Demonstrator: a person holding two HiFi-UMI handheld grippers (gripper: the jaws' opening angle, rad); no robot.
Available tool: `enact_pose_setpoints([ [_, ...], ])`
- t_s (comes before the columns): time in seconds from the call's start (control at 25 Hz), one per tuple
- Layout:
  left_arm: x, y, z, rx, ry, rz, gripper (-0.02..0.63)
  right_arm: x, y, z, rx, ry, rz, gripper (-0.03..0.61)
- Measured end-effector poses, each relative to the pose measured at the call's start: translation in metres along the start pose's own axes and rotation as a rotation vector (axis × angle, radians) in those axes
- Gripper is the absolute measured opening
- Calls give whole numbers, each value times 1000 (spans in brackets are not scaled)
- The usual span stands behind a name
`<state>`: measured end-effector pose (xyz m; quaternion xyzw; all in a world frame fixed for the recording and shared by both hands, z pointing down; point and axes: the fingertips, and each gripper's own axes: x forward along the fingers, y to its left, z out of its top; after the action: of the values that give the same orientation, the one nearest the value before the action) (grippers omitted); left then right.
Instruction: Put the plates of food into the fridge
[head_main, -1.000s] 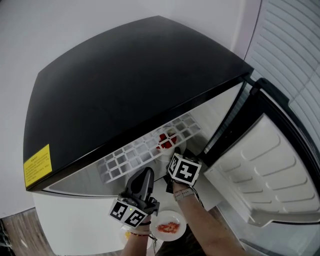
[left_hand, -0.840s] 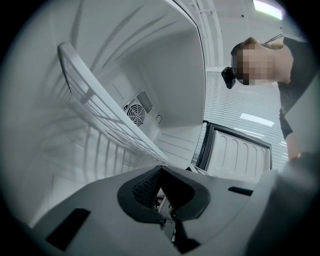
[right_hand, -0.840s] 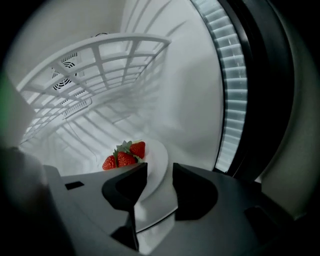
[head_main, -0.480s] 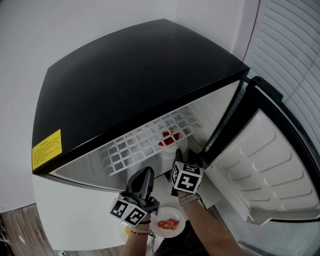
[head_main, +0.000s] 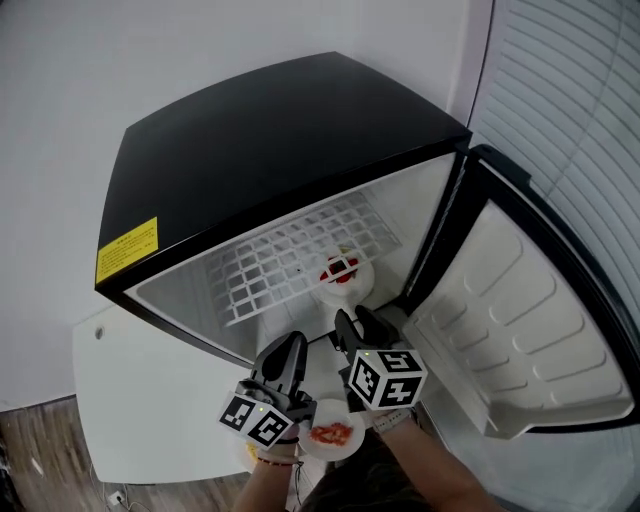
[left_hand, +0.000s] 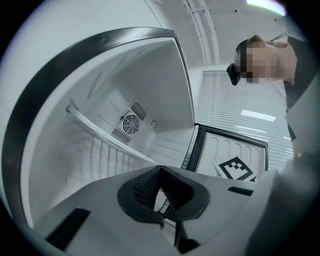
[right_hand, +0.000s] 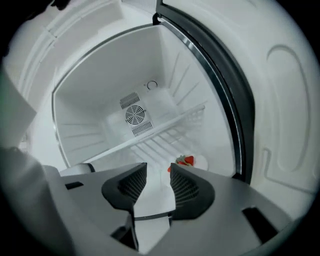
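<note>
- jaws of the right gripper (right_hand: 157, 169) stand wide apart, having just been opening, and nothing is between them; it points into the open black fridge with a white inside (head_main: 270, 150).
- left gripper (left_hand: 160, 172), just beside it at the fridge's front edge, has its jaws drawn together at the tips, gripping nothing.
- round white plate of red strawberries (right_hand: 188, 161) lies inside the fridge, below the white wire shelf (head_main: 300, 255), toward the right wall near the door hinge.
- small white plate of red food (head_main: 332, 436) is outside the fridge, low in front, between the two grippers' marker cubes; what bears it cannot be told.
- white-lined fridge door (head_main: 520, 330) stands swung wide to the right.
</note>
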<state>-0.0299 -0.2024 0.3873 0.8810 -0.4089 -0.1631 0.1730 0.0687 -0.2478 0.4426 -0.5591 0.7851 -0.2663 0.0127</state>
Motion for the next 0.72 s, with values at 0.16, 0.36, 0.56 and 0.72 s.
enact_pose_setpoints([
  [0.16,-19,-12,3,7,-2,2,6,-37,16,8,-55,-31,72,138],
  [0.36,-42,-27,13,18,-25,-1,6,-81,26,6,-100,-39,132,44],
  [0.56,-64,-46,16,37,-31,-10,6,-121,34,1,-88,-62,188,8],
  [0.72,-85,-57,6,44,-24,-11,6,-151,38,-6,-82,-94,234,8],
])
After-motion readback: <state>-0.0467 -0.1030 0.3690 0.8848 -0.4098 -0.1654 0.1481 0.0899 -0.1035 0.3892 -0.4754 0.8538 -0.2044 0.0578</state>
